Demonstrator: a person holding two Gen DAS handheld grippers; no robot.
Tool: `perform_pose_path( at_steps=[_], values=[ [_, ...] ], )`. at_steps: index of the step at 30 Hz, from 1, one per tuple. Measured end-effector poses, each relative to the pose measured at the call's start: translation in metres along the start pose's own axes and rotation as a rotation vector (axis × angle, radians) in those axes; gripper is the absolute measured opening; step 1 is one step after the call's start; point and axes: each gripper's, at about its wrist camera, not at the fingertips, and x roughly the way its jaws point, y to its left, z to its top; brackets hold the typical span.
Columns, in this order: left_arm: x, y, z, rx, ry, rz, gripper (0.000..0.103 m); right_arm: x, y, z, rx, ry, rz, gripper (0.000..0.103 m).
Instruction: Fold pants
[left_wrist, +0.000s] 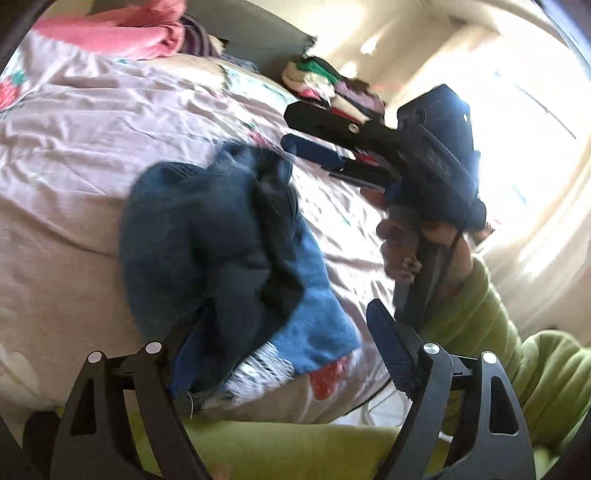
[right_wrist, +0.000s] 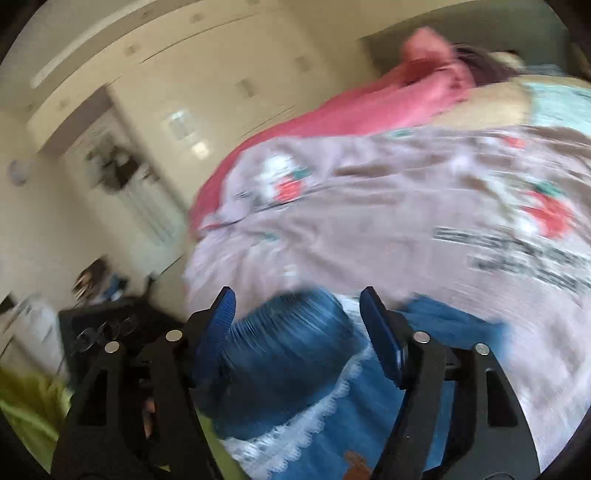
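Two wrist views of a person folding pants on a bed. The blue denim pants (left_wrist: 221, 251) lie bunched in a rumpled heap on the printed bedspread (left_wrist: 74, 155), near the bed's front edge; a white lace trim (right_wrist: 317, 417) runs along one hem.

Left gripper (left_wrist: 280, 332): jaws stand wide apart, with the nearest folds of the heap lying between them. The left finger is partly hidden behind cloth, so contact there cannot be judged; nothing appears pinched.

Right gripper (right_wrist: 299, 328): in its own view the jaws stand apart over a rounded fold of denim, and the pads do not visibly press on it. In the left view the same tool is seen from the side, held by a hand (left_wrist: 406, 251) in a green quilted sleeve (left_wrist: 480, 317), above the bedspread just beyond the heap.

Handling (a judgement): denim is soft yet fairly heavy and thick, so it should hold a crease but sag if lifted by one point. The waistband or hem corners, one per gripper, would likely give the cleanest hold.

Hard to make out: the right view is badly motion-blurred. Waistband and leg ends cannot be told apart in the heap. The pink garment (left_wrist: 122, 33) and the clothes pile (left_wrist: 325, 85) at the far edge are indistinct.
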Motion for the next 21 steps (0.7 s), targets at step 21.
perform_pose_path(
  at_steps=[21],
  values=[
    [0.003,-0.021,-0.016,0.108,0.05,0.132,0.098,-0.011,-0.006,-0.053,-0.065,0.102,-0.318,0.074]
  ],
)
